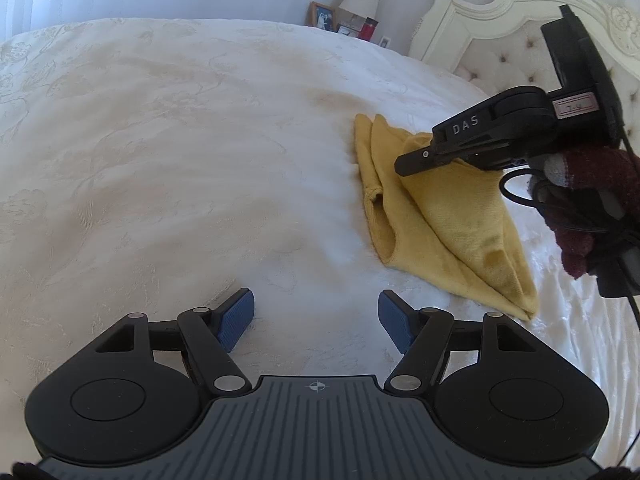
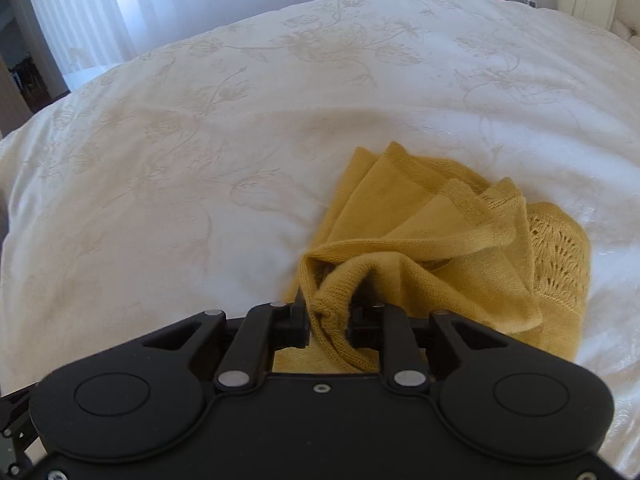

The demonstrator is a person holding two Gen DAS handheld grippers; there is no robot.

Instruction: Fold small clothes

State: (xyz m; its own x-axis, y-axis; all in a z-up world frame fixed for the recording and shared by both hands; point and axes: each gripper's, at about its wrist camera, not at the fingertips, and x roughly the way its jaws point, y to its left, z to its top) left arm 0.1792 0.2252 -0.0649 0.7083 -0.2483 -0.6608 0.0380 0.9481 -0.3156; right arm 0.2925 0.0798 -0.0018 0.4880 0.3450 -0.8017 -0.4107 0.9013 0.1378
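Knitwear, a yellow garment [image 2: 460, 240], lay bunched toward the headboard [image 1: 500, 24] side of the bed [image 1: 180, 140]. The right gripper [image 2: 329, 320] pinched what looked like its cuff; the left gripper [image 1: 316, 316] hung wide above bare bedspread.

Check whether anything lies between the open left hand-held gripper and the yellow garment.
Nothing visible does. The left hand-held gripper hangs open over bare white bedspread, and the yellow garment lies ahead to its right with only bedspread between. The right hand-held gripper is shut on the garment's upper part, not in that path.
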